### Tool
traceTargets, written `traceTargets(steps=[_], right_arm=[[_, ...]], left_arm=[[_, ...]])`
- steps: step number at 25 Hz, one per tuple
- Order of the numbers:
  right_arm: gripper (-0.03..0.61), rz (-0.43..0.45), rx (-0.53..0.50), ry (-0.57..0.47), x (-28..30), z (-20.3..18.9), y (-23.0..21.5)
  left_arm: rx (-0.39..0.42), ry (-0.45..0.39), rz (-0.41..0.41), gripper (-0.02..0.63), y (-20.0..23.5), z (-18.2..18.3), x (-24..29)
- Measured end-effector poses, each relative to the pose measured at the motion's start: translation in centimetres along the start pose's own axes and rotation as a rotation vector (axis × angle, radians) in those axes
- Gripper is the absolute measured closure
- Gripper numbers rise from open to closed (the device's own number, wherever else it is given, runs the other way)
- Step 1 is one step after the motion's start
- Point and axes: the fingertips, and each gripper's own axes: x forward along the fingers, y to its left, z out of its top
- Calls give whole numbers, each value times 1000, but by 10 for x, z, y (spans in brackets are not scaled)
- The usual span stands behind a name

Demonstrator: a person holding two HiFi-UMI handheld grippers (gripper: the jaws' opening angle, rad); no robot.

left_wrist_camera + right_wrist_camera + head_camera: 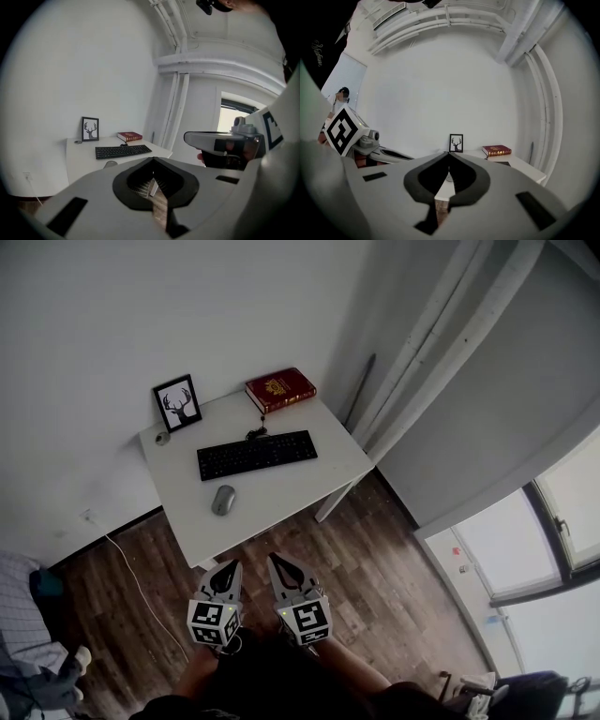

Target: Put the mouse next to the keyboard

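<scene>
Held the left gripper (229, 568) and right gripper (275, 561) side by side above the wooden floor (375, 559), fingers of each pressed together with nothing between them. Found the mouse (223, 500) on the table (291, 491), well ahead of both fingertips, lying just short of the keyboard (256, 455) without touching it.

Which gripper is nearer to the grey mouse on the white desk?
Left. The left gripper is held short of the desk, almost in line with the mouse; the right gripper sits beside it, further to the right.
</scene>
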Motion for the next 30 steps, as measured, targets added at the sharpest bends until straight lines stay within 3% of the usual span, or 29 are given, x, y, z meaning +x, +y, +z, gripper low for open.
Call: traceTargets(steps=[15, 21, 30], right_arm=[[558, -32, 9, 82, 47, -19, 54], [558, -19, 36, 107, 59, -33, 30], [558, 110, 71, 117, 104, -37, -32]], left_arm=[[-8, 97, -77, 612, 51, -24, -12], [-10, 126, -70, 612, 52, -26, 19], [31, 217, 54, 612, 80, -17, 87]])
